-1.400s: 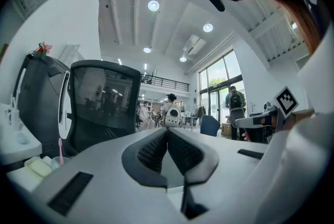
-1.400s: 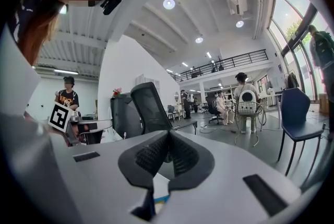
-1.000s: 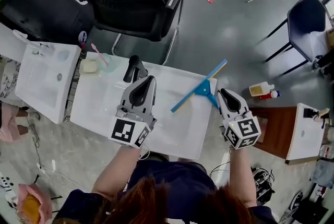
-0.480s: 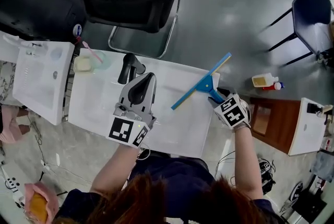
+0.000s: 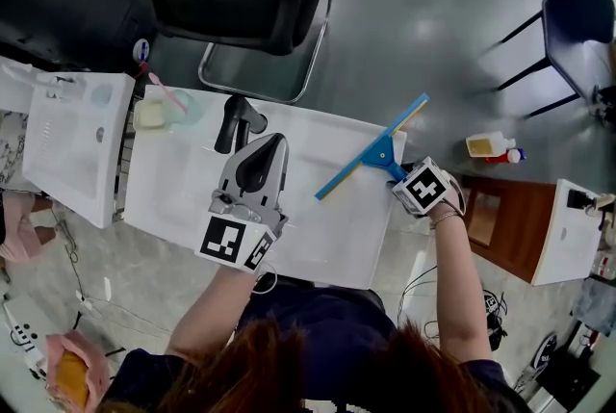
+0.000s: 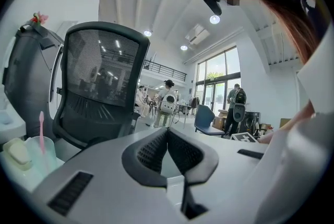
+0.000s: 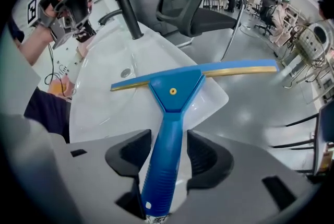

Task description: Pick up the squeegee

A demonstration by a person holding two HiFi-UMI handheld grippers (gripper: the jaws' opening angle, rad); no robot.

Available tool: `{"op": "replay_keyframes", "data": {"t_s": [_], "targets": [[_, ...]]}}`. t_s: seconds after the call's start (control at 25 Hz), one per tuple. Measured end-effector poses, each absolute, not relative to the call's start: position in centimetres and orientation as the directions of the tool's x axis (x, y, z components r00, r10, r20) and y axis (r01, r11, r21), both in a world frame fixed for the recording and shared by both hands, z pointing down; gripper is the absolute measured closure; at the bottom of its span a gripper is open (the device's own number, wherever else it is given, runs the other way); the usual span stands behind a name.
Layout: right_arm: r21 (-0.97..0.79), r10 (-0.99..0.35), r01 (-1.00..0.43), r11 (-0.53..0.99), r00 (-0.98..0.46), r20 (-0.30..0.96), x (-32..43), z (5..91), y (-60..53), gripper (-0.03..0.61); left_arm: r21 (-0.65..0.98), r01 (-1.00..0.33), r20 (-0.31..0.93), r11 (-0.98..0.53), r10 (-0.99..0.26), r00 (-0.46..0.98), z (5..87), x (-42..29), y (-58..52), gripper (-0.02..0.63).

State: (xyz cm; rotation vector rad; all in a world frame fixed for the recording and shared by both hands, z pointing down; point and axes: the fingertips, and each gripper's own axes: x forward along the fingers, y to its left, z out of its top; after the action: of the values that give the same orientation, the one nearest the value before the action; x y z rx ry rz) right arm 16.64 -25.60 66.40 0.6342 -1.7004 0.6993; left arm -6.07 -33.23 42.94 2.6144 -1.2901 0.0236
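Note:
A blue squeegee with a yellow-edged blade lies across the right rim of the white sink basin, its blade end jutting past the far edge. My right gripper points steeply down over its handle. In the right gripper view the blue handle runs between the jaws, which are opening, with a gap to each pad. The blade lies crosswise beyond. My left gripper hovers over the basin's middle, shut, with nothing in it; its pads meet at the tip.
A black faucet stands at the basin's far edge. A cup with a pink toothbrush and a soap bar sit at the far left corner. Beyond are a black office chair, a second basin, and a bottle on the floor.
My right gripper has tipped from nearly level to pointing down, sunk onto the squeegee handle, and its jaws have spread. The left gripper has barely moved.

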Motion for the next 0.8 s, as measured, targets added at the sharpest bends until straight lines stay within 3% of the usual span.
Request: {"op": "replay_keyframes", "data": {"t_s": [0.16,0.36,0.8], "targets": [[-0.188,-0.007,-0.75,0.634,-0.249,0.968,16.6,66.6,-25.5,0.358,0.193,-0.795,0.118,-0.575,-0.79,0.601,43.2,-6.7,-33.4,0.594],[-0.244,-0.014,-0.788,0.565,-0.305,0.952,16.9,66.4,-25.3,0.425,0.192,-0.798,0.119,-0.57,-0.794,0.596,43.2,-6.9,-33.5,0.594],[-0.408,-0.13,-0.805,0.43,-0.503,0.854,15.7,64.2,-24.6,0.425,0.185,-0.805,0.104,-0.564,-0.803,0.587,42.6,-7.3,-33.3,0.594]]}}
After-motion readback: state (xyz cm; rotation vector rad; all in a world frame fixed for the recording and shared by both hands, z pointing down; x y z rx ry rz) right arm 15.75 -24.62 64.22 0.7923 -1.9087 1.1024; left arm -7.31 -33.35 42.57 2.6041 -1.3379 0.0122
